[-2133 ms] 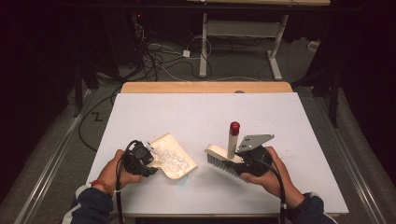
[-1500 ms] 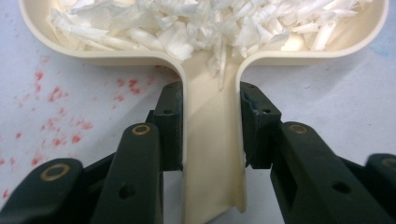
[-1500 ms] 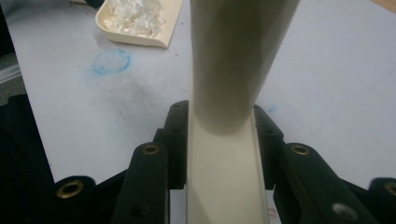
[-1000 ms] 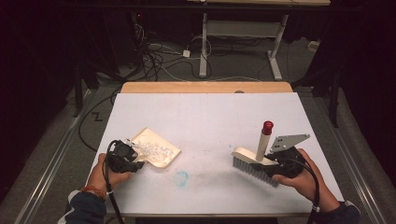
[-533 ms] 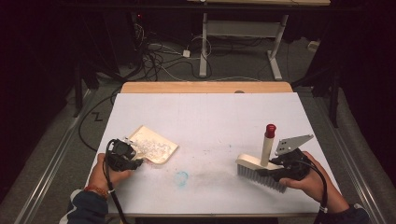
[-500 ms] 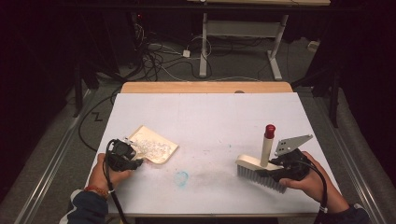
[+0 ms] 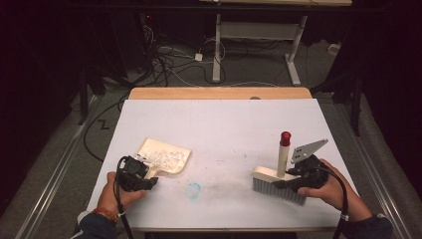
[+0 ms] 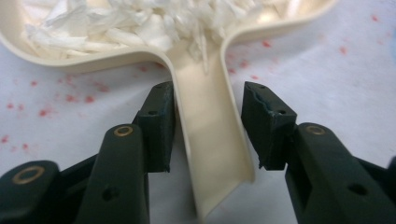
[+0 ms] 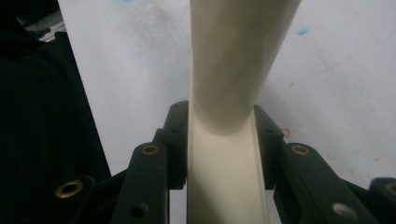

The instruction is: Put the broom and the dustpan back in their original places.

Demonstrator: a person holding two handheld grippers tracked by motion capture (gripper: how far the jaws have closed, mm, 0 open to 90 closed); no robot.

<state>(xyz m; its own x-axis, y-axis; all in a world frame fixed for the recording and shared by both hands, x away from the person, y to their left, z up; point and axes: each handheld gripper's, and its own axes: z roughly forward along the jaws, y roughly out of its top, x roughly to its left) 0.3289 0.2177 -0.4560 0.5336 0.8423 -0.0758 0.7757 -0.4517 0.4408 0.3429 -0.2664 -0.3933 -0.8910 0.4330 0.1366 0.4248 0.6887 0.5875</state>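
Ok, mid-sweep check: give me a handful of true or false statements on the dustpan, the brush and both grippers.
1. The left gripper is clamped on the dustpan handle. False: its jaws stand open on either side of it, with a gap at the right pad.
2. The dustpan holds white scraps. True.
3. The right gripper is shut on the brush. True.
4. The brush lies in the dustpan. False: it stands on the table, far to the right.

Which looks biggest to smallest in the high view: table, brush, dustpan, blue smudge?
1. table
2. brush and dustpan: close in size, so I won't rank them; the grippers hide part of each.
3. blue smudge, clearly smallest.
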